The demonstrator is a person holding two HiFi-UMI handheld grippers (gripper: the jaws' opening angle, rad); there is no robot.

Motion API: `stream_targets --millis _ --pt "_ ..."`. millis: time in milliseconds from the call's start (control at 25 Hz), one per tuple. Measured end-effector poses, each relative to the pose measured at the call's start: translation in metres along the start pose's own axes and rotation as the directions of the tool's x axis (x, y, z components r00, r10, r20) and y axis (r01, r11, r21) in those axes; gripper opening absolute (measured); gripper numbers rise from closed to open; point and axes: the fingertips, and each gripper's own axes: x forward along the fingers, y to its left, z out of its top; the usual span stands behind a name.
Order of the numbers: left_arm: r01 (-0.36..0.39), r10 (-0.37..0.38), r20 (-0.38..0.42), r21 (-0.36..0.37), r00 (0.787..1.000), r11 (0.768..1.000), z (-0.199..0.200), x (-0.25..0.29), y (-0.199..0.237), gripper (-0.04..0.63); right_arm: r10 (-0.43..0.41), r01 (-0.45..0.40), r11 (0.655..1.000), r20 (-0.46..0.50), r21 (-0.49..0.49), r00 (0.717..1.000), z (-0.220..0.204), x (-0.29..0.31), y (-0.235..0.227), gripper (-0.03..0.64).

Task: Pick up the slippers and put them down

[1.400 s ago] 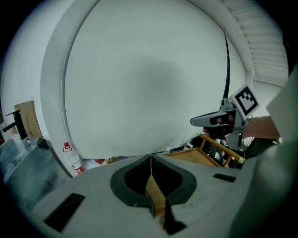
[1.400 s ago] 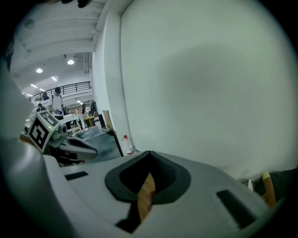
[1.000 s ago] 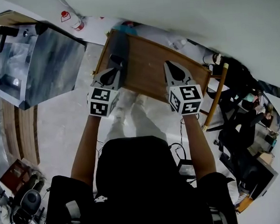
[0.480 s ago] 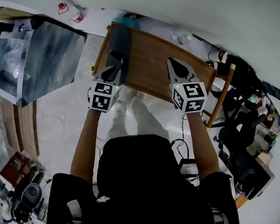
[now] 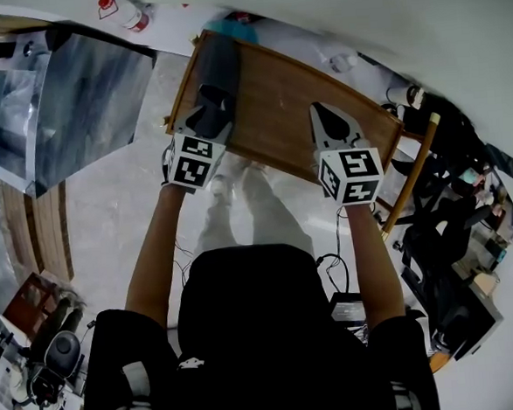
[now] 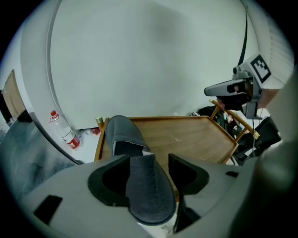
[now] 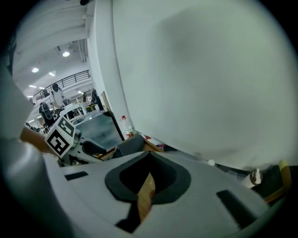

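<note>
Lowered since a second ago, my left claw (image 6: pixel 148 158) has just been opening and stands spread either side of the grey slipper (image 6: pixel 120 131), which lies along the worktop's (image 5: pixel 293 101) left edge. My right claw (image 7: pixel 148 155) is pressed together, empty. That slipper looks light and floppy; I'd pinch its heel sides.

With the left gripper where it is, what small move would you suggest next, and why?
Probably draw the left gripper back off the dark grey felt slipper. Its jaws have just been opening and stand apart around its heel, and it seems to lie on the wooden table.
</note>
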Motion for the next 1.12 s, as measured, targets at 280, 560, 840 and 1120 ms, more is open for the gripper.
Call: stream_targets --millis 280,560,840,1120 --pt "-0.036 0.039 -0.065 0.048 0.997 0.998 -0.007 0.022 0.002 0.238 -0.008 0.008 1.0 -0.019 0.008 1.0 -0.012 0.001 -0.008 -0.002" --pt "-0.101 0.106 -0.106 0.05 0.989 0.994 -0.016 0.033 0.012 0.236 -0.007 0.008 1.0 -0.041 0.014 0.999 -0.023 0.003 -0.016 -0.003" --pt "-0.12 0.118 -0.119 -0.008 0.986 0.993 -0.02 0.034 0.019 0.123 -0.003 0.004 1.0 -0.044 0.011 0.999 -0.023 0.008 -0.014 -0.002" --pt "-0.139 0.138 -0.129 0.002 0.982 0.99 -0.023 0.032 0.023 0.038 -0.012 0.013 1.0 -0.044 0.006 0.999 -0.023 0.005 -0.017 -0.002"
